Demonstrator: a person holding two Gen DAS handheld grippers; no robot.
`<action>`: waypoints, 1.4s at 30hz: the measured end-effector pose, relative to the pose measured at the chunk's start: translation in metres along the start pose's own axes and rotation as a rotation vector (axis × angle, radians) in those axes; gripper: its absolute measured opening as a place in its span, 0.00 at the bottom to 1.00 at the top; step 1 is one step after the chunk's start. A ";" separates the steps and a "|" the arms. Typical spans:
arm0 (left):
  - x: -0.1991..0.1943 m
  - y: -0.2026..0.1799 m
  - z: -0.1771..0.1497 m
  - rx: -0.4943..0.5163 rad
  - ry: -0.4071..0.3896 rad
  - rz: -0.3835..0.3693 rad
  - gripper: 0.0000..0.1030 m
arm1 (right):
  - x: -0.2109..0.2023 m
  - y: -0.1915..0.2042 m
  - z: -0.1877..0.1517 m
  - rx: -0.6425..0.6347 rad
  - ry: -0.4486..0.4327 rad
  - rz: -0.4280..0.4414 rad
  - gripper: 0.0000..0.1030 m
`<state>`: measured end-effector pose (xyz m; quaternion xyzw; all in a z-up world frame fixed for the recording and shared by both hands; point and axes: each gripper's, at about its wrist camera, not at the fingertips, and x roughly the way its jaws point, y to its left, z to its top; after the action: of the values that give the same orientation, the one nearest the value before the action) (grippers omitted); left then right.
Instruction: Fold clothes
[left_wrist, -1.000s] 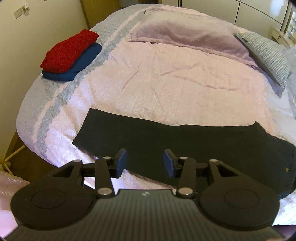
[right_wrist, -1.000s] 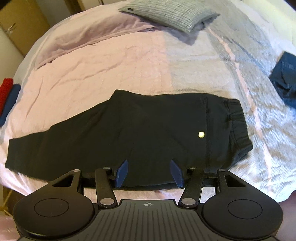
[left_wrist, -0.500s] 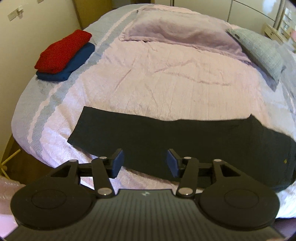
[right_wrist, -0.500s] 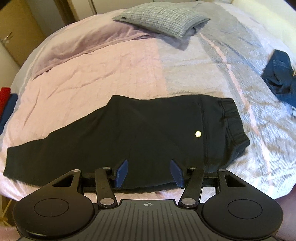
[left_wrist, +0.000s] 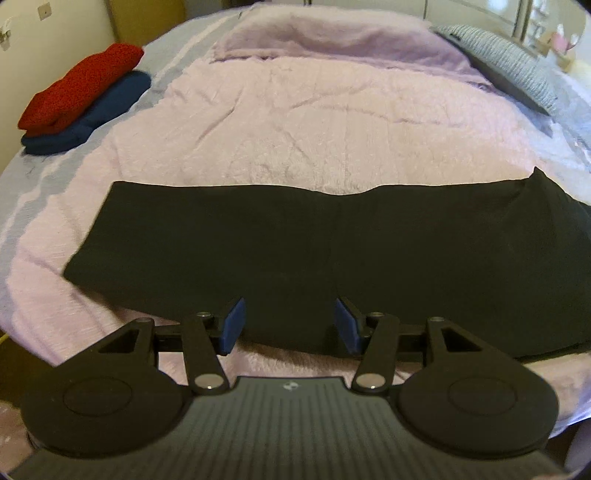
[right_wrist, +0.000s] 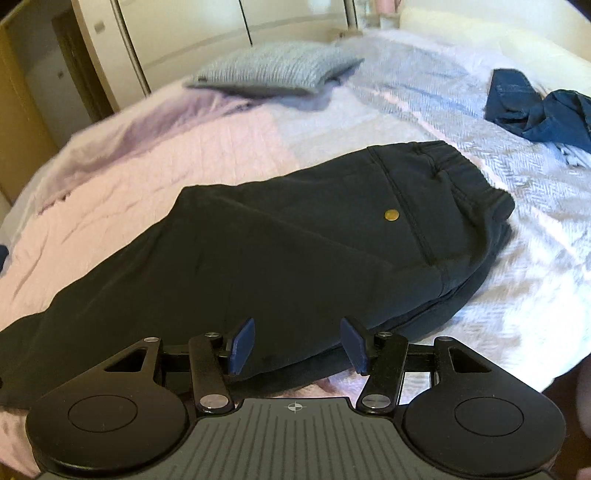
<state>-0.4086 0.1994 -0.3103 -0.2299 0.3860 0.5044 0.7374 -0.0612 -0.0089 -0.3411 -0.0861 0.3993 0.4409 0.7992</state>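
A pair of black trousers (left_wrist: 295, 251) lies flat across the near side of the bed, folded lengthwise, leg ends to the left. In the right wrist view the trousers (right_wrist: 280, 251) show the waistband at the right and a small brass button (right_wrist: 391, 215). My left gripper (left_wrist: 290, 323) is open and empty, just above the near edge of the legs. My right gripper (right_wrist: 297, 341) is open and empty, over the near edge of the seat part.
A folded red garment (left_wrist: 81, 88) lies on a folded blue one (left_wrist: 92, 114) at the bed's far left. A crumpled blue garment (right_wrist: 543, 107) lies at the far right. A grey pillow (right_wrist: 277, 70) and a lilac pillow (left_wrist: 332, 40) lie at the head.
Both grippers have dropped lower and closer to the near edge of the trousers. The trousers have not moved. Both grippers stay open.
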 end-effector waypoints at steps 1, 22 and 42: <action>0.001 0.002 -0.007 0.003 -0.023 -0.006 0.48 | 0.000 -0.002 -0.008 0.000 -0.028 0.003 0.54; -0.073 0.129 -0.117 -0.471 -0.256 -0.230 0.50 | -0.109 -0.060 -0.068 0.087 -0.248 0.149 0.67; 0.055 0.183 -0.085 -0.918 -0.235 -0.286 0.49 | -0.017 -0.046 -0.025 0.093 -0.113 0.124 0.67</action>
<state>-0.5956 0.2390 -0.3962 -0.5232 0.0030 0.5385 0.6605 -0.0449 -0.0588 -0.3557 0.0012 0.3783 0.4747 0.7947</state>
